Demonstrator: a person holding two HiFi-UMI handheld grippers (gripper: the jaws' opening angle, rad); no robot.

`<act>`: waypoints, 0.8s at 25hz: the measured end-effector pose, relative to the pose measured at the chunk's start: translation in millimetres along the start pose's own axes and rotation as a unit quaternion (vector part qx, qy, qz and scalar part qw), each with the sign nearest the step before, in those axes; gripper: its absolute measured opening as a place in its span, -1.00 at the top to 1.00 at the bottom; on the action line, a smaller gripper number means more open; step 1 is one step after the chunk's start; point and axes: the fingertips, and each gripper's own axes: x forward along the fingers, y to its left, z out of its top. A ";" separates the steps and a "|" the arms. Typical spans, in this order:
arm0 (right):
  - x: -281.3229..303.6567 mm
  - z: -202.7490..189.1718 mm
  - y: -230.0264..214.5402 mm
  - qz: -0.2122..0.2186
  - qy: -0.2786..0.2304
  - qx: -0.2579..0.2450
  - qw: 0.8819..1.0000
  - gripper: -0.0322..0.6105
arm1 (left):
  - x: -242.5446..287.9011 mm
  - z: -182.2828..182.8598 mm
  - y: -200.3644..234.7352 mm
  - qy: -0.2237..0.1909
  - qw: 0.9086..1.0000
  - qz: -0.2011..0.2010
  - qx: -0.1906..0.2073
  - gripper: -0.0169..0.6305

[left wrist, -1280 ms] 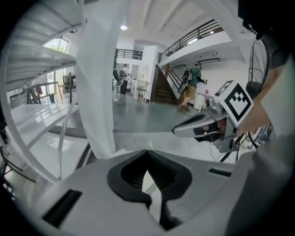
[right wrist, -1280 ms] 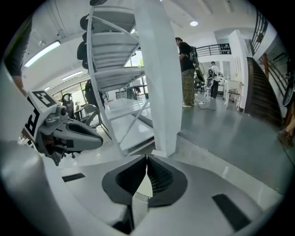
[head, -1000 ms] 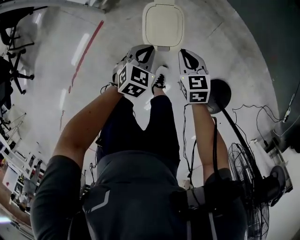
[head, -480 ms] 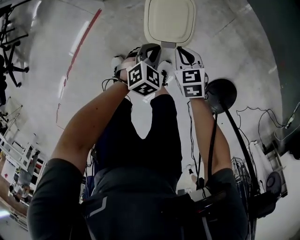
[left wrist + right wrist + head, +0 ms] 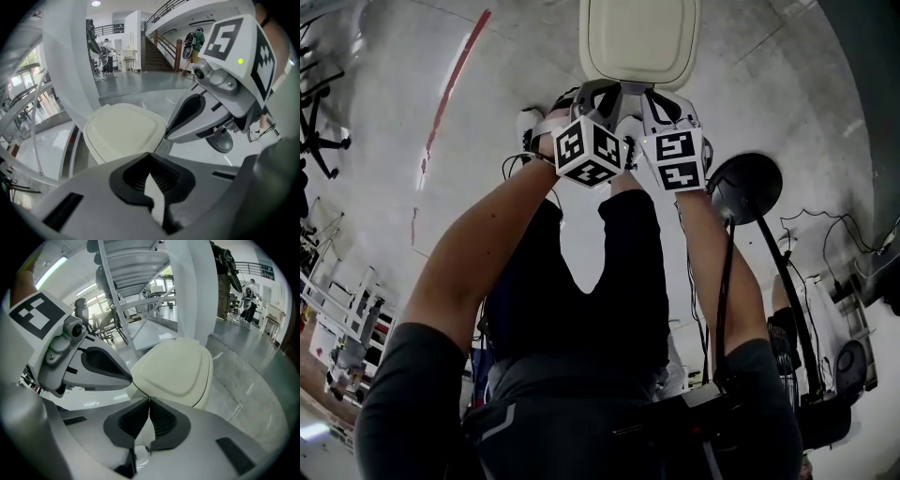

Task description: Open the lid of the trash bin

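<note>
Where the trash bin [image 5: 638, 39] stands lid-down on the floor [image 5: 384, 159], both tongs meet.
The left gripper [image 5: 150, 153] and right gripper [image 5: 149, 399], jaws pressed together on nothing, sit side by side at the lid's near edge.

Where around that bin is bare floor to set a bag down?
Widest bare floor lies left of the trash bin lid, out to the red line. A narrower strip lies between lid and fan base. In front is crowded: left hand-held gripper, right hand-held gripper, the person's shoe.
</note>
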 end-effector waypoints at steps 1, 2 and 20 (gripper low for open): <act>2.9 -1.3 0.1 0.002 0.001 -0.001 1.000 0.81 | 3.3 -0.2 -1.1 0.000 1.000 -0.003 0.004 0.92; 5.6 -3.3 -0.1 0.003 0.003 -0.002 1.000 0.81 | 6.6 -0.3 -3.0 -0.001 1.000 -0.006 0.008 0.92; 16.5 -18.3 -3.2 0.011 0.009 0.004 1.000 0.82 | 28.4 -5.9 -22.4 0.002 1.000 -0.022 0.016 0.92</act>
